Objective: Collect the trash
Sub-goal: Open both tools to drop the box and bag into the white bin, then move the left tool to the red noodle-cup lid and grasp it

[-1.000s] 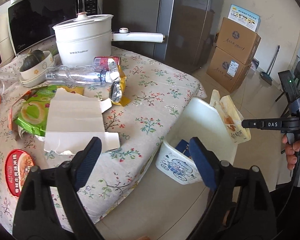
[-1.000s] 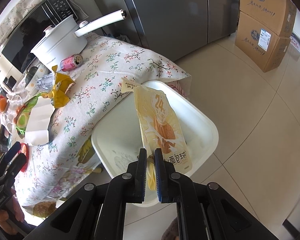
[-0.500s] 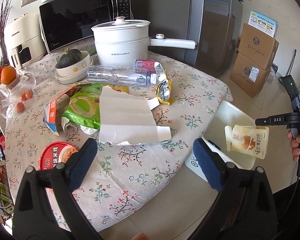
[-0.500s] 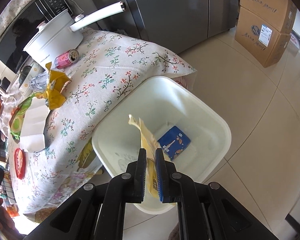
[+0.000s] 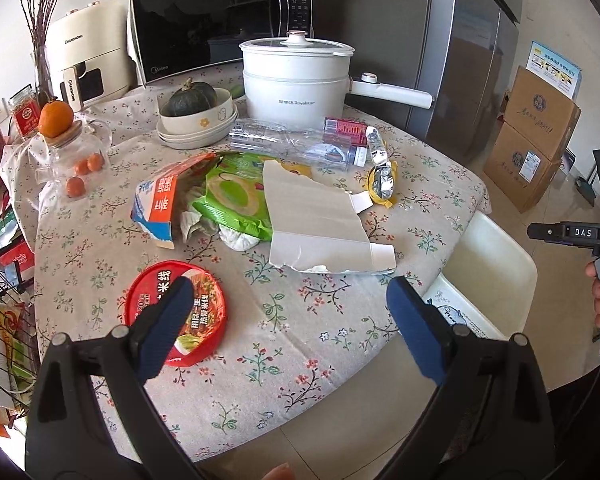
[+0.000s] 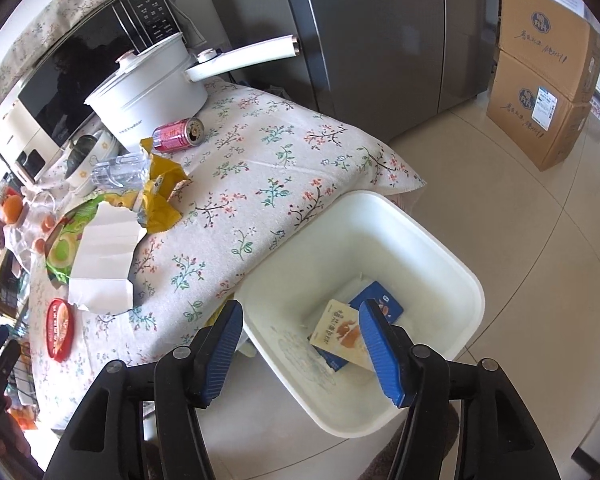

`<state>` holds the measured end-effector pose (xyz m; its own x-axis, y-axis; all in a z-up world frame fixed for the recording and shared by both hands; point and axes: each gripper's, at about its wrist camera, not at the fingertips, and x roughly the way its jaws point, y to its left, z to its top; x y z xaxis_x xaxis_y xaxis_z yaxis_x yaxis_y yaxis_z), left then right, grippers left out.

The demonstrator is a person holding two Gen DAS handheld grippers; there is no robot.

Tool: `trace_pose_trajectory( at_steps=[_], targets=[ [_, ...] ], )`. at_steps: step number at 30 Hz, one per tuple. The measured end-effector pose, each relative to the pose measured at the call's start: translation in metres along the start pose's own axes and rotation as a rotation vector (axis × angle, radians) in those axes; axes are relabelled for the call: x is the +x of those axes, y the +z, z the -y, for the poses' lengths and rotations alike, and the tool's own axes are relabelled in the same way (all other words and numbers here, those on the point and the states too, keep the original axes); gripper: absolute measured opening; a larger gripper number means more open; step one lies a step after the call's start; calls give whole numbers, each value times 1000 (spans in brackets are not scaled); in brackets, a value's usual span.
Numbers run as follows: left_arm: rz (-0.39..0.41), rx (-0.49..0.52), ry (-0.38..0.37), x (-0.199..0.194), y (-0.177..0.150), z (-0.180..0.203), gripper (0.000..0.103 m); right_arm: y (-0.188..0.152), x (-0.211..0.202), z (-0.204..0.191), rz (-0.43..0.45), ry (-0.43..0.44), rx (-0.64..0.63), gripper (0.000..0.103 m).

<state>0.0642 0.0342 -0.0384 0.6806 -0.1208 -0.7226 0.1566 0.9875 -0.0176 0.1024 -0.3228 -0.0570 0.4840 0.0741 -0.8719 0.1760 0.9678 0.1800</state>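
Observation:
My right gripper [image 6: 302, 344] hangs over the white bin [image 6: 452, 256] on the floor; its jaws are opening and nothing is between them. The cream snack bag [image 6: 338, 330] lies in the bin on a blue packet [image 6: 378, 300]. My left gripper [image 5: 286, 320] stands open above the near table edge, empty. Trash lies on the floral table: a red noodle lid [image 5: 198, 308], torn white cardboard [image 5: 316, 224], a green wrapper [image 5: 232, 200], a blue-orange carton [image 5: 160, 204], a clear bottle [image 5: 292, 146], a yellow foil wrapper [image 5: 382, 180] and a red can [image 6: 178, 134].
A white pot [image 5: 296, 80] with a long handle, a bowl with a squash [image 5: 196, 114], a microwave [image 5: 220, 28] and a jar with oranges [image 5: 70, 148] stand at the back. Cardboard boxes [image 6: 544, 88] and a grey fridge [image 6: 380, 32] are beyond the bin.
My right gripper opened and the cream snack bag dropped into the bin. My left gripper swung left over the table, bringing the red lid under it.

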Motion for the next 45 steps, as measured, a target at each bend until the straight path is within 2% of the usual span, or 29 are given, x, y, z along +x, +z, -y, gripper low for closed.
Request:
trace_pose_trajectory(
  at_steps=[6,20,28,34,41,43,45],
  targets=[
    [-18,-59,27,1,-5,-23,97,3,-6,-34,26,14,-70,72],
    [-70,-175,81,9,-15,-72,97,7,0,-113,31,54,-231,74],
    [-126,-250,50,10,-21,-96,97,9,6,-149,29,85,-289,74],
    [-152,-324,24,9,-12,-123,97,13,16,-167,19,99,-295,77],
    [-288,-285,41,54,-23,-137,97,17,33,-188,-12,112,-306,78],
    [-325,-243,24,66,-30,-129,97,17,39,-194,-26,117,-309,78],
    [-332,-156,4,69,-35,-115,97,16,43,-198,-35,116,-317,78]
  ],
)
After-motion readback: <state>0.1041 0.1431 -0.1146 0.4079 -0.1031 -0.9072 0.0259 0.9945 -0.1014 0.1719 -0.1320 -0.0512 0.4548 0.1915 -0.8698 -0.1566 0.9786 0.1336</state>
